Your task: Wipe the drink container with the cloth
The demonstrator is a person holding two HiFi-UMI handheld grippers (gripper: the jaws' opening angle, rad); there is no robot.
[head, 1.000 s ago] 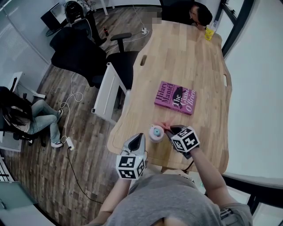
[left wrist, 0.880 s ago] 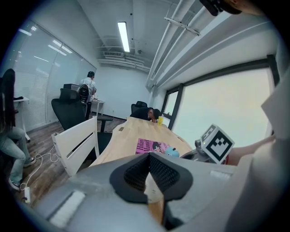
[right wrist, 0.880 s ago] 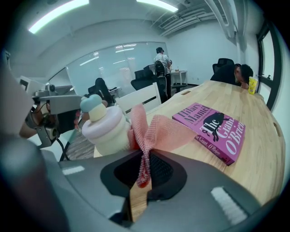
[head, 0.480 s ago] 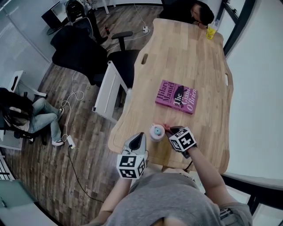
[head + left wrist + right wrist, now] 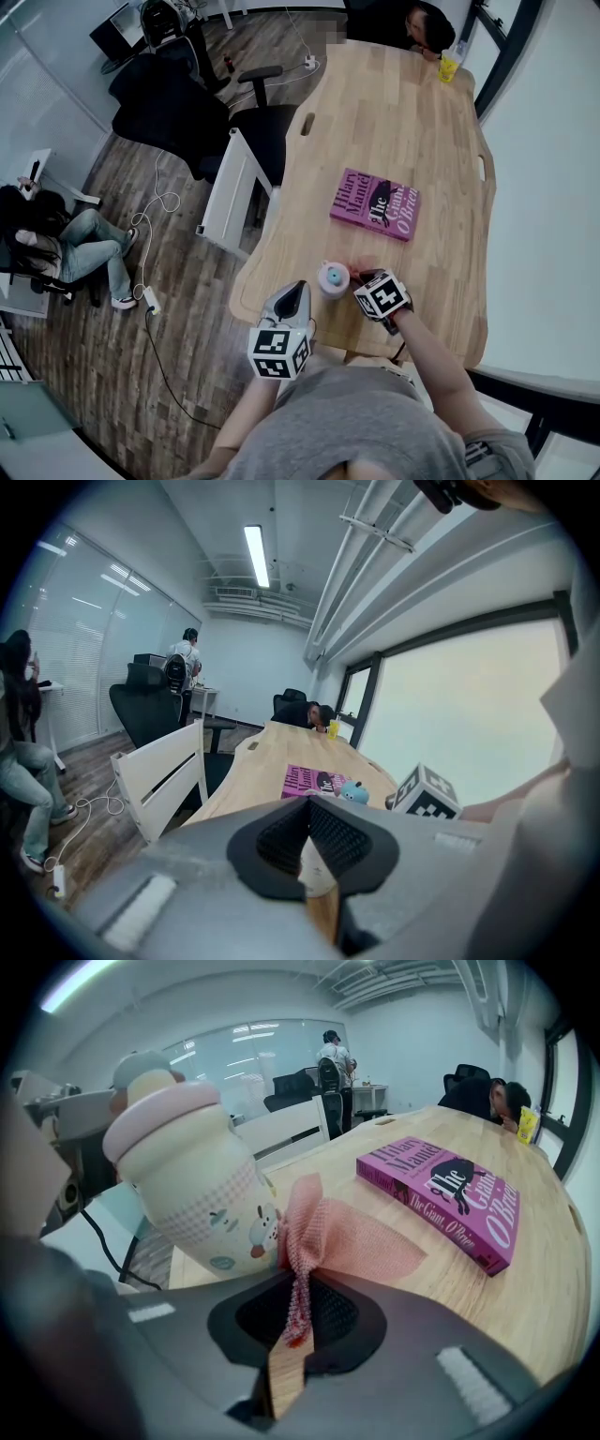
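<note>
The drink container (image 5: 332, 279) stands upright near the front edge of the wooden table (image 5: 422, 131). It is cream with small cartoon prints (image 5: 202, 1185), a pink lid and a blue figure on top (image 5: 352, 792). My right gripper (image 5: 362, 281) is just right of it, shut on a pink mesh cloth (image 5: 337, 1237). The cloth fans out against the container's lower side. My left gripper (image 5: 293, 295) hovers at the table's front edge, left of the container and apart from it. Its jaws are shut with nothing held (image 5: 307, 855).
A purple book (image 5: 374, 204) lies mid-table beyond the container. At the far end stands a yellow cup (image 5: 444, 68) beside a person leaning on the table (image 5: 422, 28). A white chair (image 5: 230, 192) and black office chairs stand left of the table; another person (image 5: 56, 244) sits far left.
My right gripper has shifted slightly left with the cloth, closer against the container. The left gripper and the container have stayed in place.
</note>
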